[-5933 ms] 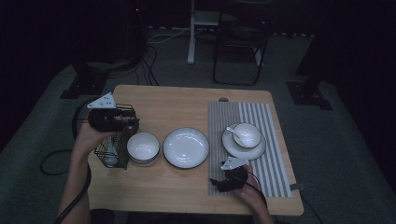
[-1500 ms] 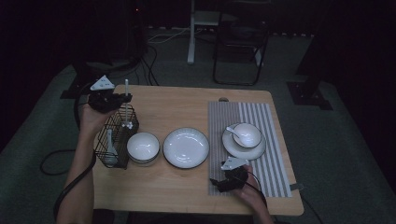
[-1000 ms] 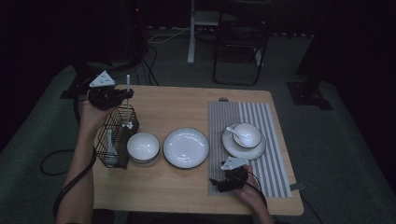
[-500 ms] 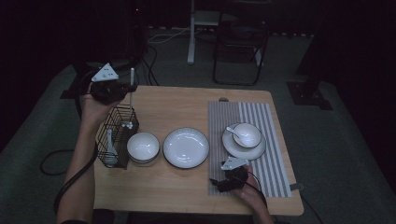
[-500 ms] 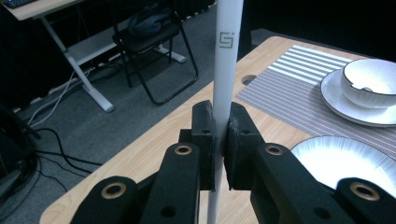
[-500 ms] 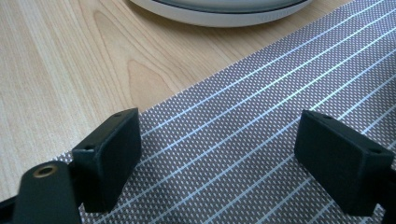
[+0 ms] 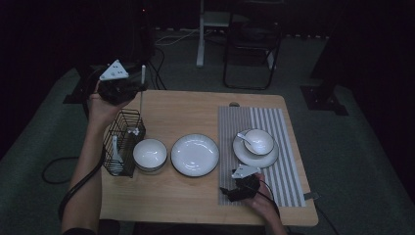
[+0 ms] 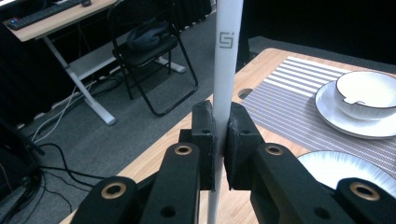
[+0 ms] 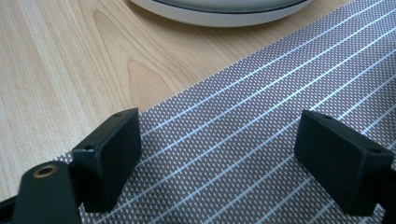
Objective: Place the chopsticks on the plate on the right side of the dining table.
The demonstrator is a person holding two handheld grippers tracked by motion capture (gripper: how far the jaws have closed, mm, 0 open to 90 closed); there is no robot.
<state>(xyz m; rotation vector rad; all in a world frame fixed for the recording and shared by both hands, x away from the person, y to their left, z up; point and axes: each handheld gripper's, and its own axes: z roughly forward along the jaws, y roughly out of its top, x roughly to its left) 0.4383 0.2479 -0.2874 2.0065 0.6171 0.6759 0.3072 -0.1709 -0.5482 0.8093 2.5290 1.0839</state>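
My left gripper point(image 7: 138, 88) is raised above the table's far left corner, shut on a slim white stick point(image 7: 142, 76) that stands upright. In the left gripper view the jaws pinch the white stick point(image 8: 227, 56) at mid-length, at my left gripper point(image 8: 220, 116); a small logo is printed near its top. Below it stands a black wire basket point(image 7: 122, 147) with a white spoon point(image 7: 114, 149) inside. My right gripper point(image 7: 230, 191) rests open at the front of the striped placemat point(image 7: 284, 161), and the right gripper point(image 9: 219, 154) has nothing between its jaws above the placemat point(image 9: 243, 93).
A white bowl point(image 7: 150, 154) sits beside the basket, then a white plate point(image 7: 195, 154) at the table's middle. A cup with a spoon on a saucer point(image 7: 255, 144) stands on the placemat. A chair point(image 7: 252, 44) and cables lie beyond the table.
My left gripper has risen from the basket toward the far left corner, lifting the white stick up with it. The right gripper has stayed still on the placemat.
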